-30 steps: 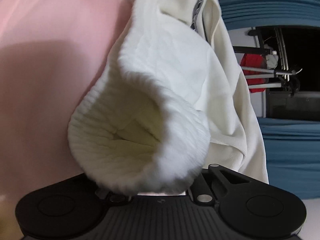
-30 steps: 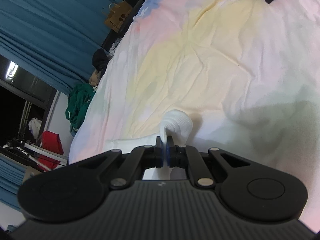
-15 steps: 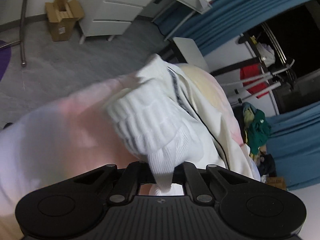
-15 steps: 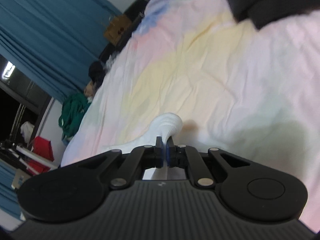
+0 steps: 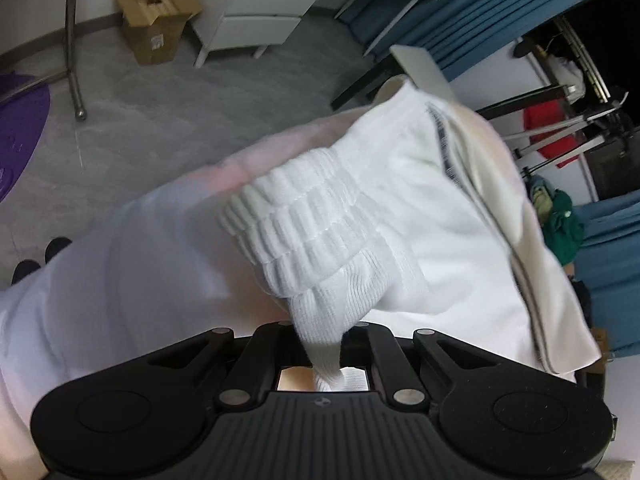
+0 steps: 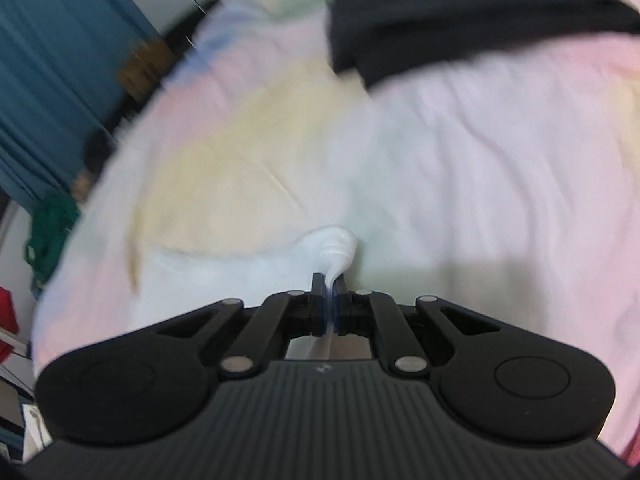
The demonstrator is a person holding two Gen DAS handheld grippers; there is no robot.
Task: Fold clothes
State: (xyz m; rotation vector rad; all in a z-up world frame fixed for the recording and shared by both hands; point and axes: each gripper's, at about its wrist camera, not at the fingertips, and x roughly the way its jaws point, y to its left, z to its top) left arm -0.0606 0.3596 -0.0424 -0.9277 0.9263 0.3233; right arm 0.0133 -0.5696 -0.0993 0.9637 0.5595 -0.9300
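A white garment with a ribbed cuff and a dark zipper line hangs over the pastel bed. My left gripper is shut on the ribbed cuff, which bunches up in front of its fingers. My right gripper is shut on another white ribbed end of the garment, held just above the pastel bedsheet. The rest of the white fabric trails to the left.
A black garment lies on the far part of the bed. Beyond the bed edge are grey floor, a cardboard box, white drawers, blue curtains and a green clothes pile.
The left gripper lifted and turned, so the cuff no longer fills the view and the floor shows. The right gripper moved forward over the bed with its white end; the black garment came closer.
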